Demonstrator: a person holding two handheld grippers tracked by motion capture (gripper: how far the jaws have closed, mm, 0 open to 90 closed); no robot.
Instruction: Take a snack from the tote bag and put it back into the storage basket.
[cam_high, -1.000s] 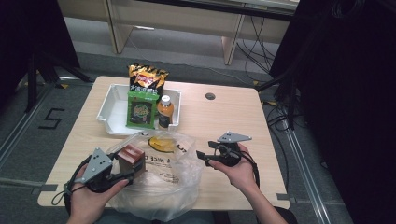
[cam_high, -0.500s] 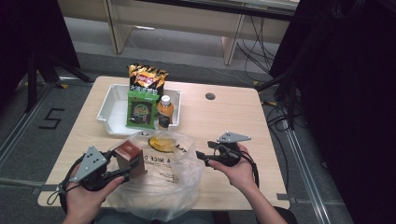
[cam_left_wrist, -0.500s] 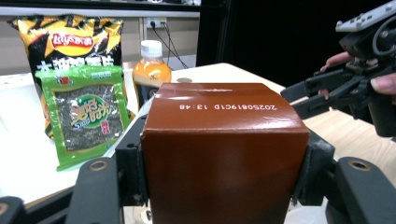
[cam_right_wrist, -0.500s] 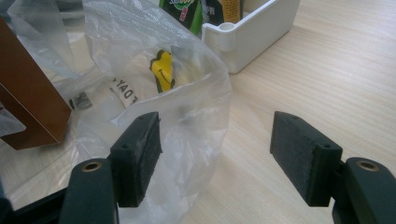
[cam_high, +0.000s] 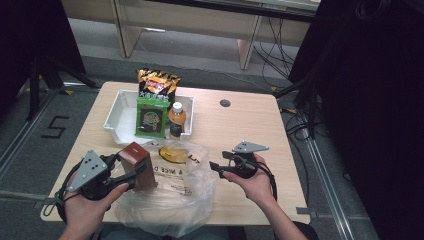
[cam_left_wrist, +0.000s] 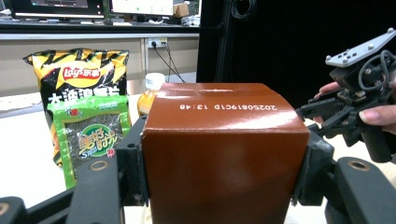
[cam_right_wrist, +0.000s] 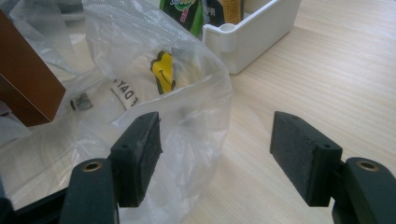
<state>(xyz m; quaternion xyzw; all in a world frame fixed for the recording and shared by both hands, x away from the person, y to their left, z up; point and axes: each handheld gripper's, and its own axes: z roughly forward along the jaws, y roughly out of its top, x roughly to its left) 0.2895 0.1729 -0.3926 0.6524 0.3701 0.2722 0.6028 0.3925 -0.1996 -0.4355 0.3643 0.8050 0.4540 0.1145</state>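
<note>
Brown cardboard box (cam_left_wrist: 224, 154), light and stiff, sits pinched across its flat sides by the left gripper (cam_left_wrist: 224, 179) (right gripper (cam_right_wrist: 215, 156) spread, empty).

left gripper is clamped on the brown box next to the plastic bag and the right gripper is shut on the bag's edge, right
Not quite. The right gripper is open, its jaws apart beside the plastic bag, as the right gripper view shows. The left gripper does clamp the brown box.
</note>
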